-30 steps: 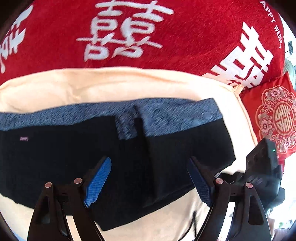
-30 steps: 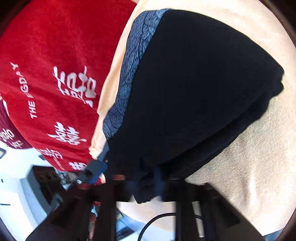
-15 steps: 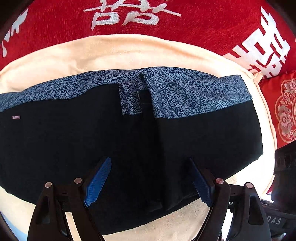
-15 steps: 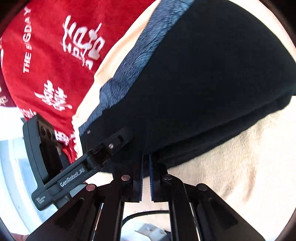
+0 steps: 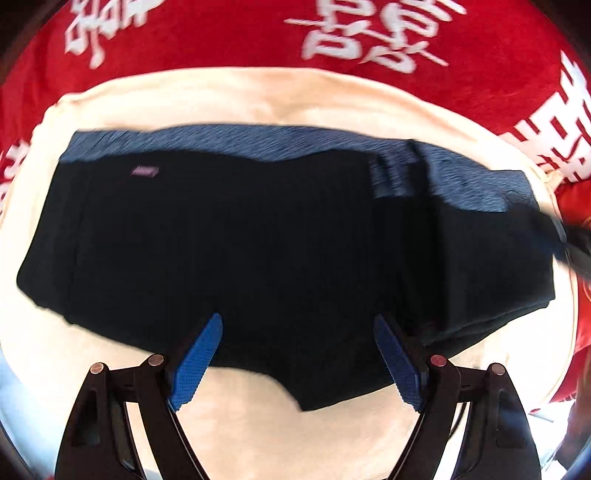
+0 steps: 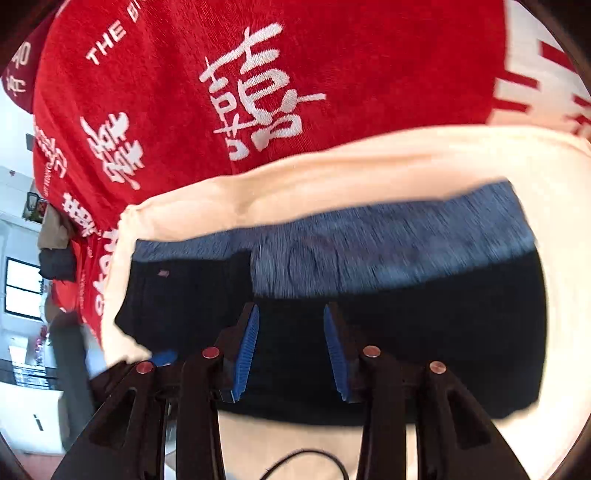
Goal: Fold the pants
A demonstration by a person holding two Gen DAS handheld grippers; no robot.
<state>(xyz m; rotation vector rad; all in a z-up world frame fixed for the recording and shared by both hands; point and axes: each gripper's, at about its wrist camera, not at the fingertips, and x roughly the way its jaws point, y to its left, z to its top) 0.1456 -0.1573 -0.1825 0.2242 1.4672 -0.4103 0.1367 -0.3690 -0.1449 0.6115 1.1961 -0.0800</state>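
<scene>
The pants (image 5: pixel 229 251) lie folded on a cream towel (image 5: pixel 258 96), long axis running side to side, blue patterned waistband (image 5: pixel 280 142) along the far edge, toward the red blanket (image 5: pixel 229 33). A doubled-over layer sits at the pants' right end.

The left claw (image 5: pixel 295 354) hangs over the pants' near edge, jaws spread wide with nothing between them, dark cloth directly beneath. The right claw (image 6: pixel 290 350) hovers above the pants' near side, below the waistband; its jaws have just been opening and stand part open, gripping nothing.

Judging from this, the next fold would carry one end along the long axis; the left claw looks nearer the unfolded left end.

A small pink tag (image 5: pixel 145 171) near the waistband is too blurred to read. The blanket carries white Chinese characters and, in the right view, the letters "THE" (image 6: pixel 105 42).
</scene>
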